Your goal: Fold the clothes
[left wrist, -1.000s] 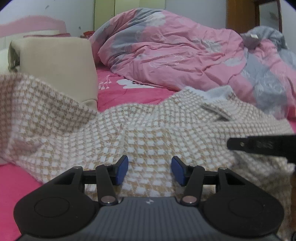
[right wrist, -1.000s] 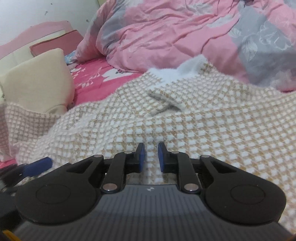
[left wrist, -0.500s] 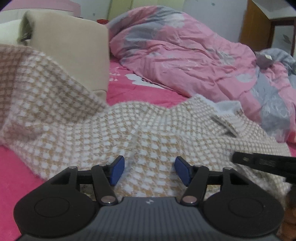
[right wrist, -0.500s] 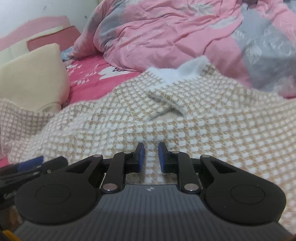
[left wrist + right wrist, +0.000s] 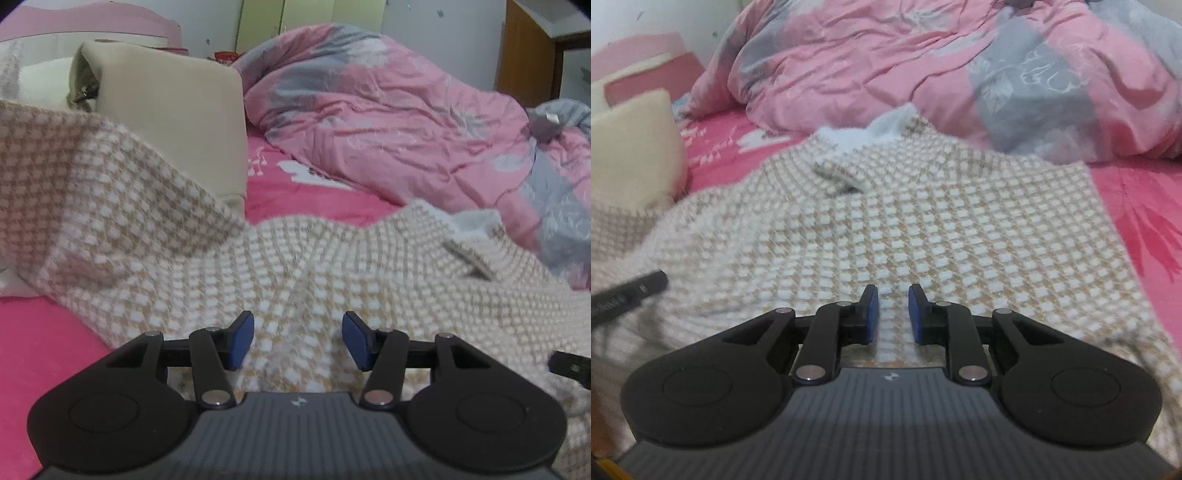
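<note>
The left gripper point(image 5: 297, 339) hangs low over the near part of a beige-and-white checked knit garment point(image 5: 332, 266), its blue pads point(image 5: 242, 339) standing well apart with only a soft rise of the fabric showing in the gap and neither pad pressing on it, so it is open and holds nothing. The right gripper point(image 5: 891, 314) is likewise over the garment point(image 5: 923, 229), its blue-faced fingers point(image 5: 870, 314) parted by a narrow gap through which the checked cloth shows; no fabric is pinched there, so it too is open and empty. At the right edge of the left wrist view a dark finger tip of the other gripper juts in, and at the left edge of the right wrist view a dark finger does the same. The garment lies spread across a bright pink bedsheet point(image 5: 1145, 206), one sleeve or side draped up to the left against a cream cushion point(image 5: 166, 122), its white fuzzy collar point(image 5: 864, 133) at the far end. Just beyond the collar lies a rumpled pink and grey duvet point(image 5: 388, 122), heaped along the back of the bed. A wooden cabinet point(image 5: 524, 48) stands at the far right.
</note>
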Demonstrator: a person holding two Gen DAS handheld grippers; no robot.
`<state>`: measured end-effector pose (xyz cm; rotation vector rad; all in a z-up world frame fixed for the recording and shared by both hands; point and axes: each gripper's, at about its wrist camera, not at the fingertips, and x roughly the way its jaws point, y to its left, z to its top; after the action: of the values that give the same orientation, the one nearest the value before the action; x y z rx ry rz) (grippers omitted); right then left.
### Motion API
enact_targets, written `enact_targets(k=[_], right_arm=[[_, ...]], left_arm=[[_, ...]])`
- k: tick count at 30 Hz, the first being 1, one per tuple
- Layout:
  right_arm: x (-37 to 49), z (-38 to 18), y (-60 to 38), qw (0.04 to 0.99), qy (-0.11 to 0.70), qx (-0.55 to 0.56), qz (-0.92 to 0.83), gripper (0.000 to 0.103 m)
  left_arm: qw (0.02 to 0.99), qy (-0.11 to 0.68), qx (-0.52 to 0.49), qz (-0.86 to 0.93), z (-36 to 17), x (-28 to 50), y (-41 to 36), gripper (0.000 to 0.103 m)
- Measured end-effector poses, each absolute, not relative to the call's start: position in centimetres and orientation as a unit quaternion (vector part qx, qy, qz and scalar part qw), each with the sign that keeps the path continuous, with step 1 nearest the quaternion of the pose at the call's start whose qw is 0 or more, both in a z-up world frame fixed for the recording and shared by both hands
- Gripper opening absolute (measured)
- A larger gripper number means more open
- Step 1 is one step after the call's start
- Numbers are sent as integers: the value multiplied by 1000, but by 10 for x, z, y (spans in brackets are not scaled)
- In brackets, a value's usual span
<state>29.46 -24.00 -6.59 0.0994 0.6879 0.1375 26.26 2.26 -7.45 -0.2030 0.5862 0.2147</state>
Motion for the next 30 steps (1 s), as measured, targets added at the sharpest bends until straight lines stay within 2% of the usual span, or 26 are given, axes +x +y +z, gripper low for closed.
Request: enact_targets(k=[3, 8, 12, 17, 21, 26, 30], right_arm=[[273, -56, -246, 946, 315, 53, 63, 17], [267, -81, -255, 939, 335, 36, 68, 18], [240, -48, -264, 942, 323, 48, 79, 18], [156, -1, -304, 954, 278, 67, 91, 20], [88, 13, -341, 952, 276, 100, 85, 21], [32, -4, -354, 952, 280, 92, 82, 21], [16, -54, -347, 947, 311, 51, 65, 21]], left_arm=[[946, 288, -105, 106, -73, 264, 24, 54], [945, 300, -86, 100, -73, 257, 19, 54], [950, 290, -80, 81, -55, 243, 19, 54], [958, 280, -65, -1, -28, 207, 1, 55], [953, 282, -49, -98, -19, 163, -24, 57], [934, 312, -29, -172, -36, 107, -51, 57], [923, 328, 65, -192, -70, 67, -80, 64]])
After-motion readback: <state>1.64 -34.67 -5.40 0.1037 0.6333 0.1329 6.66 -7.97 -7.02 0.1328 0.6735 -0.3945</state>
